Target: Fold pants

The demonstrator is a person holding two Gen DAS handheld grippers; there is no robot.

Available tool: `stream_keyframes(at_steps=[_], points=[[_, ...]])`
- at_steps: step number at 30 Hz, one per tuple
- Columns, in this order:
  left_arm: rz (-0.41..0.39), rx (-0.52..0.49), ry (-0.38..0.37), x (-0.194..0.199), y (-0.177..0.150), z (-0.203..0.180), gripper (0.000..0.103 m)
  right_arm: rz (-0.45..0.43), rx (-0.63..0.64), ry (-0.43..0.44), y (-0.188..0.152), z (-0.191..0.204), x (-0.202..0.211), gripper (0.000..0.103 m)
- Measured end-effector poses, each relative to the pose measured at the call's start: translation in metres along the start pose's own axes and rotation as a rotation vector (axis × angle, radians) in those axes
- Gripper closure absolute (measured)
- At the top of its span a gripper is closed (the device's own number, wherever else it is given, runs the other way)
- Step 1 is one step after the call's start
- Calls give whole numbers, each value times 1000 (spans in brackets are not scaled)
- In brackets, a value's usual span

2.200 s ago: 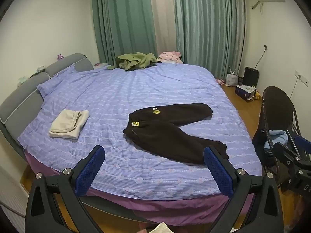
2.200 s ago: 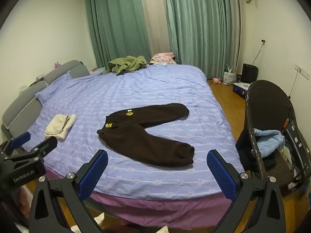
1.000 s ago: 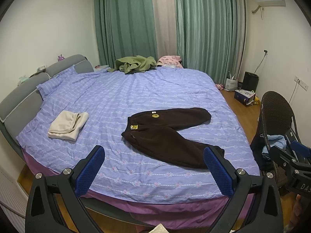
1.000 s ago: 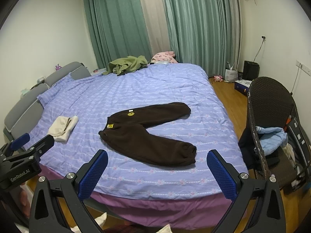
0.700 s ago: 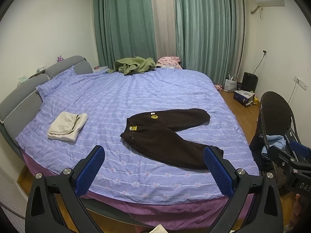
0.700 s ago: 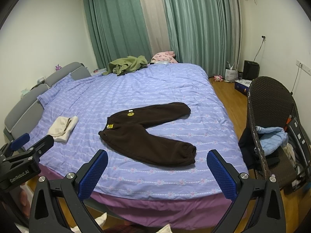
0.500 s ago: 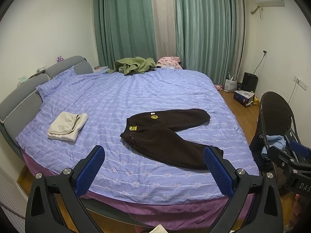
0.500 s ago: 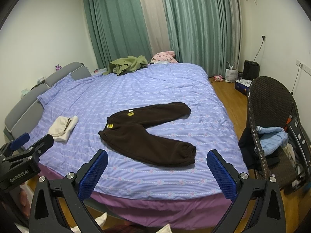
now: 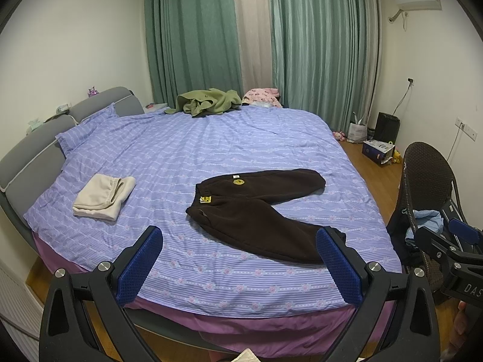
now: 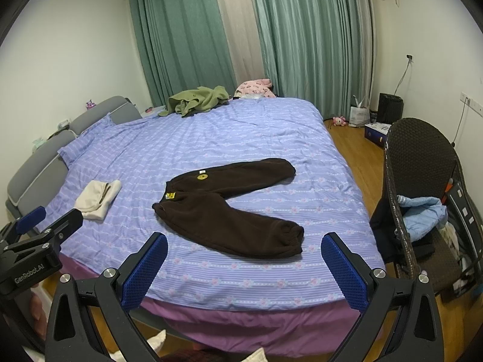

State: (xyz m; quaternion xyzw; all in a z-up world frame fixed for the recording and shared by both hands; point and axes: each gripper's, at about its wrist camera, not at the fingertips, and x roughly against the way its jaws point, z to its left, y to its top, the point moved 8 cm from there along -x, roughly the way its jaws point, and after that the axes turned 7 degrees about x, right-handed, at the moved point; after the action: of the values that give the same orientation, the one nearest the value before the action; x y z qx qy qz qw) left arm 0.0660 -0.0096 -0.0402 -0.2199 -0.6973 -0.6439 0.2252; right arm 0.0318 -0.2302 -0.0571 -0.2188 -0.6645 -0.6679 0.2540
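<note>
At frame centre on the bed (image 9: 211,138), the pants (image 9: 256,208) lie splayed; both our grippers' fingers (image 9: 140,264) spread empty, we should pinch the nearer cuff first.

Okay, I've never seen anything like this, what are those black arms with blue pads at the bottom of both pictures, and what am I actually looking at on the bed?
No robot here: a person holds one two-finger grasping tool in each hand, and each carries a wide-angle camera looking forward along its fingers. That is why the room looks curved.

One picture comes from the left tool, the other from the right tool. The blue pads are the fingertips. Both tools are wide open and hold nothing. Each also shows at the edge of the other's picture.

On the bed, with its purple striped cover, lie dark brown pants, spread out with the legs apart and not yet folded. A folded cream cloth lies apart from them, nearer the headboard. A green garment and something pink sit at the far edge. A wicker chair with blue clothing stands beside the bed.
</note>
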Motion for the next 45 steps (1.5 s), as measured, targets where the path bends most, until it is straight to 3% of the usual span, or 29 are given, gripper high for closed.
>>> stream_keyframes(at_steps=[26, 35, 45], points=[[10, 1, -12, -14, 8, -1, 0, 20, -4, -4, -1, 1, -14, 0], [24, -36, -55, -50, 33, 15, 0, 54, -54, -37, 15, 17, -45, 0], [41, -96, -142, -132, 80, 15, 0, 47, -132, -133, 55, 14, -102, 0]])
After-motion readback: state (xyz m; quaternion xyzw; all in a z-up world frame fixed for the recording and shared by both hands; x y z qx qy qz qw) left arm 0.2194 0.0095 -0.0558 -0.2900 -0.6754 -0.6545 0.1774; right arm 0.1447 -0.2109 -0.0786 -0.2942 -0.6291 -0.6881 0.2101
